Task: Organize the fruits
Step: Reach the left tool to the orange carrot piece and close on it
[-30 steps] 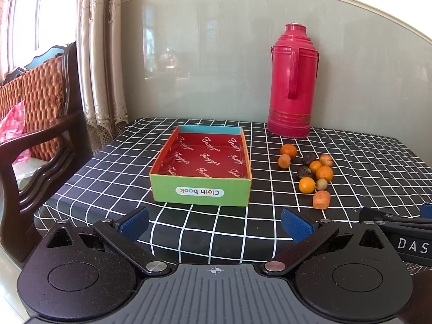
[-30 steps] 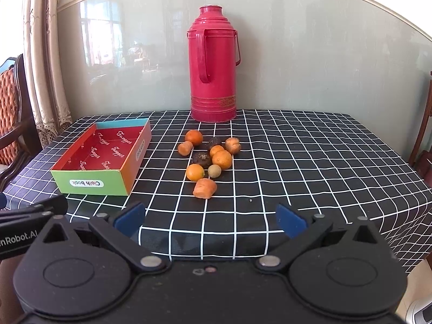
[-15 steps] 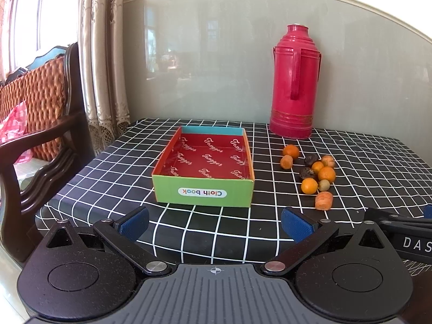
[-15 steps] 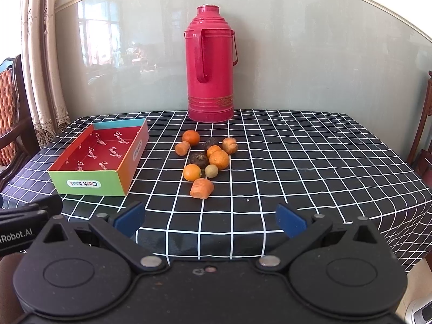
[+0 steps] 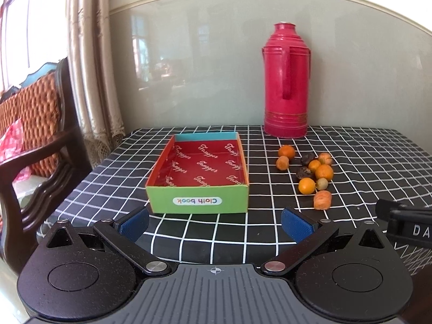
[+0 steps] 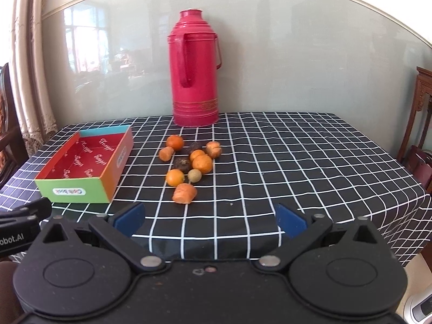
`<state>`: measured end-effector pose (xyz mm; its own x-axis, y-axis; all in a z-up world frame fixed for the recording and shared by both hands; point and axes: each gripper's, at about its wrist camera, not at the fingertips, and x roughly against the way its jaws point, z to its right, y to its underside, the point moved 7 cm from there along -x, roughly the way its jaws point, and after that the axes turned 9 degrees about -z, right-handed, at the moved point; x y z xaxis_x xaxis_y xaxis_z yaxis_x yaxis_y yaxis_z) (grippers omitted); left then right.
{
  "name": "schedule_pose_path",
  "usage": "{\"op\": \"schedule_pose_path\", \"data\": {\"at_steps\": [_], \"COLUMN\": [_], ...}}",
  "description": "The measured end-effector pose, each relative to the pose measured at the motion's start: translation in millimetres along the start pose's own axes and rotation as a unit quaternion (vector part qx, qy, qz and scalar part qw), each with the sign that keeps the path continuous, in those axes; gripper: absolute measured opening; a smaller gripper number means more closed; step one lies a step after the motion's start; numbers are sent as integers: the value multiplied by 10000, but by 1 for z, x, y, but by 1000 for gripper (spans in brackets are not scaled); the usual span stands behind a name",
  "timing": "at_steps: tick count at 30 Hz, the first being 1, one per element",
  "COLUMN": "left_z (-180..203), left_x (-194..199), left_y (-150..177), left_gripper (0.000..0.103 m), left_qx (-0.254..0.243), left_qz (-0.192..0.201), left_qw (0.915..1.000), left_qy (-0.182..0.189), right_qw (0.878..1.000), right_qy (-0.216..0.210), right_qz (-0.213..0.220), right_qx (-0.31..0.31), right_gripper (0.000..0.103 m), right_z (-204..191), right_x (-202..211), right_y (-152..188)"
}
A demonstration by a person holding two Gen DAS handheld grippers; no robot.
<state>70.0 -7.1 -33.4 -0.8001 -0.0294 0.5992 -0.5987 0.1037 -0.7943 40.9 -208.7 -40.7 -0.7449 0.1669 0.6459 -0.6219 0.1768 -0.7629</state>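
Note:
A cluster of several small fruits (image 5: 310, 172), orange, dark and one greenish, lies on the black checked tablecloth; it also shows in the right wrist view (image 6: 193, 164). An empty cardboard box (image 5: 198, 171) with a red inside and green front stands left of them, also in the right wrist view (image 6: 86, 166). My left gripper (image 5: 214, 225) is open and empty at the table's near edge, in front of the box. My right gripper (image 6: 210, 220) is open and empty at the near edge, just short of the nearest orange piece (image 6: 184, 193).
A tall red thermos (image 5: 286, 81) stands at the back by the wall, behind the fruits, also in the right wrist view (image 6: 195, 68). A wooden chair (image 5: 35, 145) stands left of the table. Another wooden chair (image 6: 421, 124) is at the right.
Both grippers have moved forward slightly towards the table; the box and fruits look a little nearer. Both stay open. Nothing on the table has moved.

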Motion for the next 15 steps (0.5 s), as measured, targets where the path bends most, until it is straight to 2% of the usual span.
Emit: {"op": "schedule_pose_path", "data": {"at_steps": [7, 15], "left_z": [23, 66], "left_x": [-14, -41], "left_y": [-4, -5], "left_gripper": [103, 103], "left_qx": [-439, -930], "left_qz": [56, 100], "left_qw": [9990, 9946], "left_qy": [50, 443], "right_qw": [9995, 9965], "right_qy": [221, 548], "right_qz": [-6, 135], "right_qx": [-225, -616], "right_gripper": [97, 97], "right_z": [24, 60], "right_x": [-13, -31], "right_y": [2, 3]}}
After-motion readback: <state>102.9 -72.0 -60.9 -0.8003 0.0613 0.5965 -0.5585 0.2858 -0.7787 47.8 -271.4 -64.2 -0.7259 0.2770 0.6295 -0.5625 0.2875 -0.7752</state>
